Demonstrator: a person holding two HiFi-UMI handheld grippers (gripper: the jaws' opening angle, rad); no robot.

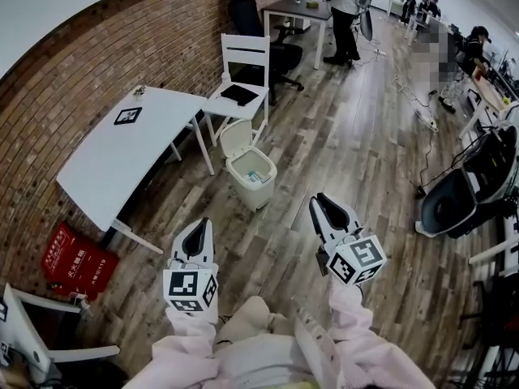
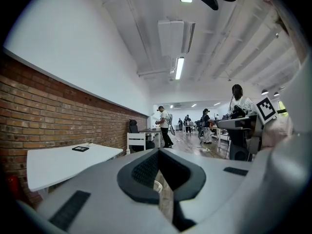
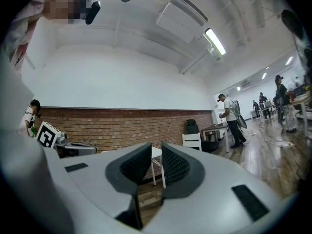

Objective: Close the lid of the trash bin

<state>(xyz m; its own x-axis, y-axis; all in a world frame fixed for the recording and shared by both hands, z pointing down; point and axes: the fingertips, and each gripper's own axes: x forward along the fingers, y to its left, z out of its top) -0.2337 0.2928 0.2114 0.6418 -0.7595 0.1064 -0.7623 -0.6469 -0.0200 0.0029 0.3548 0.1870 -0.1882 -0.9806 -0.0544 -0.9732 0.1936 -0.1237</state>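
Head view, nearest first: the pink sleeves [image 1: 188, 351], then the left gripper [image 1: 203, 222] and right gripper [image 1: 319, 198] held out side by side. The trash bin [image 1: 253, 194] sits on the floor at 12 o'clock between them, well apart from both, with its lid [image 1: 235, 138] tipped up open. Left gripper view: jaw tips meet on nothing, and a white sliver at 6 o'clock under them might be the bin, can't tell. Right gripper view: jaws a narrow slit apart, empty, framing the white table [image 3: 155, 151].
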